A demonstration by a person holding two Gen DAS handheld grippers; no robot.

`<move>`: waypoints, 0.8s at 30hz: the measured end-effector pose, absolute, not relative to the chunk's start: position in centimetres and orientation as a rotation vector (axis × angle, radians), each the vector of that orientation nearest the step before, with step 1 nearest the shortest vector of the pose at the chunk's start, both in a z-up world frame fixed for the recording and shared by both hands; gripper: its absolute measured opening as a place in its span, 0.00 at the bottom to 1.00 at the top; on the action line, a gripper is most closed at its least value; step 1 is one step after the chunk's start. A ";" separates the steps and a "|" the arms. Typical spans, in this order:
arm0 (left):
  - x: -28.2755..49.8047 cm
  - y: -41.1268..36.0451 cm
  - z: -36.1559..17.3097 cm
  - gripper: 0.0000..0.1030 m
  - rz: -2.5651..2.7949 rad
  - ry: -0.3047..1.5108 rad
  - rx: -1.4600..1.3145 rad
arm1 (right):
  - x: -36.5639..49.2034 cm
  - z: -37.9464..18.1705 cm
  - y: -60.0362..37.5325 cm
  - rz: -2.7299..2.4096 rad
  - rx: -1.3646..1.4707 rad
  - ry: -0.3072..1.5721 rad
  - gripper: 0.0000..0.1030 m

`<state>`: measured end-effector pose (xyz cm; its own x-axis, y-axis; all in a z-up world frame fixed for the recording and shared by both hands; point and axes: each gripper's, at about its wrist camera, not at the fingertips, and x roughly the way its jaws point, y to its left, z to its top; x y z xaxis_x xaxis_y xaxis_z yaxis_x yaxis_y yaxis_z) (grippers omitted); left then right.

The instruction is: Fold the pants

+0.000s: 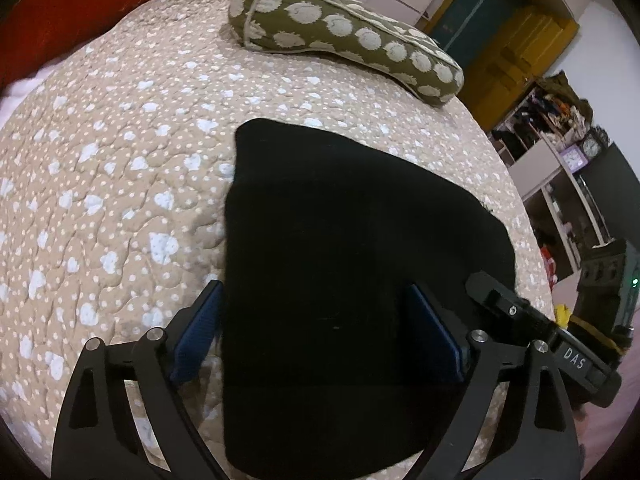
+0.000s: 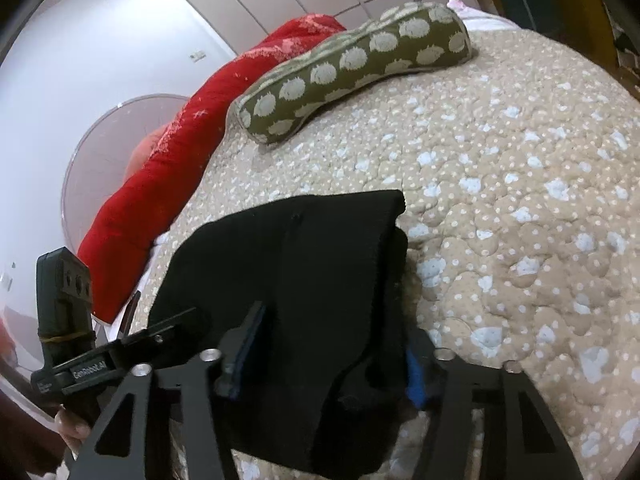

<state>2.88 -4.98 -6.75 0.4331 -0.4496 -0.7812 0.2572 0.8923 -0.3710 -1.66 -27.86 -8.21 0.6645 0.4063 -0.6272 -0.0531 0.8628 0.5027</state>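
The black pants [image 1: 340, 220] lie folded into a thick rectangle on the quilted bed. My left gripper [image 1: 312, 292] hovers over their near end, open wide; its left blue pad [image 1: 200, 332] stands just outside the cloth's left edge and the right pad [image 1: 432, 332] is over the cloth. In the right wrist view the pants [image 2: 320, 248] fill the gap between the fingers of my right gripper [image 2: 336, 328], which is shut on a bunched fold at the near edge. The right gripper [image 1: 504, 308] shows at the pants' right edge in the left wrist view.
A beige quilt with pale spots [image 1: 120, 160] covers the bed. An olive bolster with cream dots [image 1: 344, 36] lies at the far end, beside a red blanket [image 2: 180, 152]. Shelves and a yellow door frame [image 1: 516, 48] stand off the bed's right side.
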 end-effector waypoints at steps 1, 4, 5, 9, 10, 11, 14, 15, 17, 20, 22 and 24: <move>2.8 -5.3 -6.4 0.82 -0.445 1.031 -0.184 | -1.9 -7.8 -28.0 0.273 0.474 0.797 0.46; 2.8 -5.7 -5.3 0.77 -0.455 1.015 -0.149 | -2.1 -6.2 -27.9 0.283 0.454 0.765 0.40; 3.0 -5.7 -4.9 0.75 -0.464 1.010 -0.153 | -2.2 -5.5 -27.9 0.282 0.442 0.747 0.40; 4.1 -6.1 -2.8 0.75 -0.464 0.961 -0.134 | -1.3 -3.2 -27.7 0.280 0.409 0.698 0.39; 4.5 -6.3 -2.4 0.75 -0.458 0.948 -0.123 | -0.9 -2.9 -27.7 0.280 0.411 0.692 0.39; 4.9 -6.4 -2.0 0.75 -0.455 0.939 -0.116 | -0.3 -2.7 -27.7 0.277 0.411 0.687 0.39; 6.5 -6.9 -1.7 0.75 -0.442 0.929 -0.105 | 1.1 -2.4 -28.1 0.271 0.421 0.680 0.39; 7.3 -7.0 -1.8 0.75 -0.438 0.933 -0.103 | 1.8 -2.5 -28.1 0.269 0.426 0.681 0.39; 8.4 -7.3 -2.3 0.75 -0.433 0.943 -0.094 | 2.9 -3.0 -28.4 0.262 0.440 0.692 0.39; 10.1 -7.9 -4.0 0.75 -0.406 0.968 -0.068 | 5.0 -4.5 -29.0 0.238 0.467 0.730 0.39; 11.4 -8.1 -5.7 0.75 -0.379 1.002 -0.056 | 6.3 -6.2 -29.1 0.201 0.456 0.779 0.45; 12.1 -7.7 -6.5 0.77 -0.402 1.006 -0.094 | 7.0 -7.8 -29.5 0.185 0.489 0.812 0.47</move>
<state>12.12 -7.65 -6.51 0.4689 -0.3698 -0.8021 0.2845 0.9230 -0.2592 6.99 -29.52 -7.80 0.6797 0.3412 -0.6494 0.0261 0.8735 0.4862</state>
